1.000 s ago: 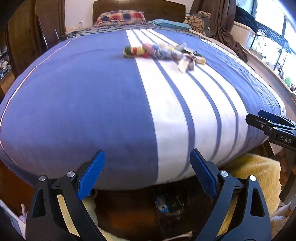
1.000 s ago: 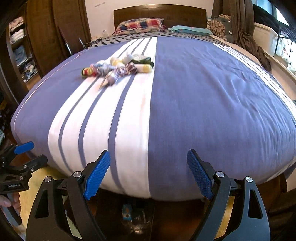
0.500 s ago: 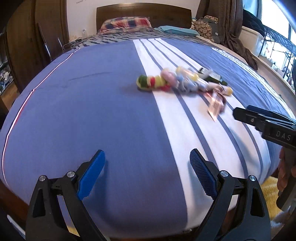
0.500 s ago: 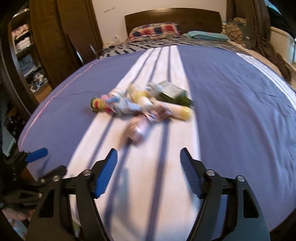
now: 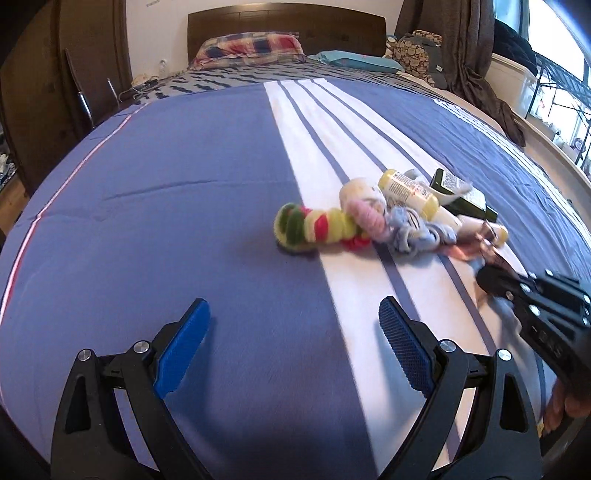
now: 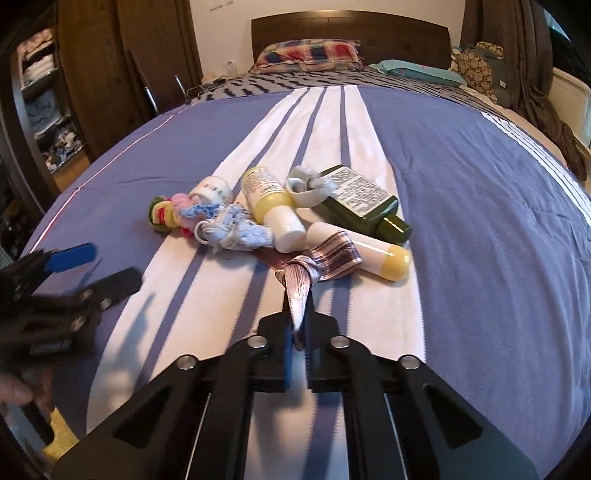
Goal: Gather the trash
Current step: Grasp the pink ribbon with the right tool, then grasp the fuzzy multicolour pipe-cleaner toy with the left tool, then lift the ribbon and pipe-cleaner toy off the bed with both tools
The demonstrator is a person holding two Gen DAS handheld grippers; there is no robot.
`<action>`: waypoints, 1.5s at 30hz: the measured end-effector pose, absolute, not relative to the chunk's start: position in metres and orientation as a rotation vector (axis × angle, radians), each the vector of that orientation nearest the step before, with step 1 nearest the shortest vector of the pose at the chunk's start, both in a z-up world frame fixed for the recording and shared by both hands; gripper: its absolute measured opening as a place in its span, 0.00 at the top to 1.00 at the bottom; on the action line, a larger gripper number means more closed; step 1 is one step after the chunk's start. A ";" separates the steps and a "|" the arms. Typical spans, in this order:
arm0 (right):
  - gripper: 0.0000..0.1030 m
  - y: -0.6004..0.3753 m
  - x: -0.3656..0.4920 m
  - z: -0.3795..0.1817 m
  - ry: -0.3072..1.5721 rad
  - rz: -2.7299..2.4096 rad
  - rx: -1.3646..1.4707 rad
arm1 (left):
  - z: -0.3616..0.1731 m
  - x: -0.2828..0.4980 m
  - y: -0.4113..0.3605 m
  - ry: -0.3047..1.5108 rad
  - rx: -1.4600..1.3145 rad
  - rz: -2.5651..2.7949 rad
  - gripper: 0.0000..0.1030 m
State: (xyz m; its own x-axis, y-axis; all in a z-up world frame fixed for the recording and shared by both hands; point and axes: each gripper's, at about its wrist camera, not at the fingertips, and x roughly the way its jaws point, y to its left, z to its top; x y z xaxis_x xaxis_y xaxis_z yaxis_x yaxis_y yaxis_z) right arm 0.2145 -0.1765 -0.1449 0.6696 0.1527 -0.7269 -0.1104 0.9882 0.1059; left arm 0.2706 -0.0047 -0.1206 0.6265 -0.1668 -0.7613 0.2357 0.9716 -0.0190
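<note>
The left gripper [image 5: 293, 341] hangs wide open over the bedspread [image 5: 166, 221], trash pile [image 5: 388, 218] at one o'clock.

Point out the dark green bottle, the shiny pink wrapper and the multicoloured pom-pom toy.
dark green bottle [image 6: 364, 206], right wrist view, on its white label.
shiny pink wrapper [image 6: 301, 286], right wrist view, on the twisted end pinched by the shut gripper.
multicoloured pom-pom toy [image 5: 314, 229], left wrist view, on its middle.

A wide bed [image 5: 184, 206] under a blue, white-striped cover fills the room — dark wooden headboard [image 6: 347, 35] against a pale wall. Wooden wardrobe [image 6: 110, 70] left; bright window [image 5: 554, 55] right.
</note>
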 end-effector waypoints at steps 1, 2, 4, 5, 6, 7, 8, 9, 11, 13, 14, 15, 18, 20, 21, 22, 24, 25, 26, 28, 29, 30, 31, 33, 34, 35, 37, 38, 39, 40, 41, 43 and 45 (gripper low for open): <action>0.96 -0.179 0.213 -0.145 0.822 0.151 0.055 | -0.122 0.276 -0.008 0.868 0.084 -0.241 0.15; 0.96 -0.181 0.210 -0.145 0.820 0.155 0.057 | -0.124 0.282 -0.011 0.873 0.083 -0.247 0.15; 0.96 -0.183 0.206 -0.144 0.815 0.160 0.054 | -0.127 0.293 -0.015 0.880 0.079 -0.247 0.15; 0.96 -0.185 0.203 -0.144 0.811 0.162 0.052 | -0.127 0.298 -0.017 0.881 0.078 -0.246 0.15; 0.96 -0.187 0.202 -0.144 0.809 0.165 0.050 | -0.128 0.302 -0.018 0.880 0.077 -0.249 0.15; 0.96 -0.188 0.198 -0.145 0.808 0.168 0.048 | -0.128 0.307 -0.021 0.881 0.075 -0.255 0.15; 0.96 -0.189 0.197 -0.145 0.807 0.170 0.046 | -0.128 0.310 -0.023 0.881 0.073 -0.259 0.15; 0.96 -0.189 0.196 -0.145 0.807 0.172 0.045 | -0.128 0.315 -0.025 0.883 0.070 -0.263 0.15; 0.96 -0.192 0.192 -0.145 0.804 0.174 0.042 | -0.127 0.320 -0.027 0.885 0.070 -0.265 0.15; 0.96 -0.193 0.187 -0.145 0.801 0.173 0.038 | -0.127 0.325 -0.031 0.883 0.077 -0.268 0.15; 0.96 -0.194 0.186 -0.144 0.800 0.172 0.036 | -0.126 0.327 -0.032 0.881 0.080 -0.273 0.15; 0.96 -0.194 0.184 -0.144 0.799 0.170 0.032 | -0.126 0.329 -0.033 0.880 0.082 -0.276 0.15; 0.96 -0.196 0.180 -0.143 0.798 0.165 0.030 | -0.126 0.333 -0.035 0.883 0.083 -0.291 0.16; 0.96 -0.198 0.178 -0.143 0.798 0.160 0.035 | -0.128 0.334 -0.035 0.891 0.074 -0.307 0.28; 0.96 -0.199 0.177 -0.143 0.797 0.157 0.036 | -0.128 0.333 -0.035 0.893 0.073 -0.312 0.30; 0.96 -0.200 0.175 -0.142 0.797 0.154 0.036 | -0.128 0.331 -0.034 0.892 0.074 -0.312 0.30; 0.96 -0.200 0.172 -0.141 0.795 0.149 0.034 | -0.127 0.326 -0.034 0.893 0.078 -0.311 0.32; 0.96 -0.201 0.170 -0.140 0.794 0.146 0.033 | -0.127 0.322 -0.033 0.893 0.081 -0.311 0.32; 0.96 -0.202 0.167 -0.139 0.792 0.144 0.034 | -0.127 0.316 -0.032 0.893 0.083 -0.310 0.32; 0.96 -0.203 0.162 -0.138 0.791 0.142 0.034 | -0.127 0.305 -0.030 0.893 0.085 -0.305 0.32; 0.96 -0.204 0.158 -0.137 0.789 0.141 0.036 | -0.128 0.298 -0.029 0.892 0.087 -0.303 0.32; 0.96 -0.204 0.156 -0.137 0.788 0.141 0.037 | -0.127 0.293 -0.028 0.891 0.089 -0.301 0.32; 0.96 -0.204 0.152 -0.136 0.786 0.142 0.038 | -0.127 0.284 -0.026 0.889 0.093 -0.298 0.32; 0.96 -0.204 0.145 -0.134 0.782 0.143 0.039 | -0.126 0.268 -0.024 0.886 0.094 -0.294 0.32; 0.96 -0.204 0.141 -0.134 0.781 0.144 0.039 | -0.124 0.258 -0.023 0.883 0.094 -0.295 0.32; 0.96 -0.205 0.136 -0.133 0.779 0.145 0.039 | -0.124 0.249 -0.022 0.879 0.093 -0.297 0.32; 0.96 -0.205 0.127 -0.130 0.772 0.147 0.042 | -0.122 0.227 -0.020 0.871 0.092 -0.303 0.32; 0.96 -0.206 0.119 -0.129 0.766 0.149 0.044 | -0.120 0.216 -0.020 0.866 0.090 -0.306 0.32; 0.96 -0.206 0.112 -0.127 0.761 0.150 0.047 | -0.119 0.208 -0.019 0.862 0.088 -0.306 0.32; 0.96 -0.206 0.107 -0.126 0.757 0.150 0.047 | -0.116 0.197 -0.018 0.854 0.084 -0.303 0.32; 0.96 -0.206 0.099 -0.124 0.751 0.151 0.049 | -0.114 0.188 -0.018 0.847 0.082 -0.303 0.32; 0.96 -0.207 0.087 -0.121 0.743 0.155 0.052 | -0.109 0.165 -0.018 0.832 0.072 -0.309 0.32; 0.96 -0.208 0.072 -0.116 0.731 0.159 0.054 | -0.103 0.140 -0.018 0.817 0.067 -0.316 0.32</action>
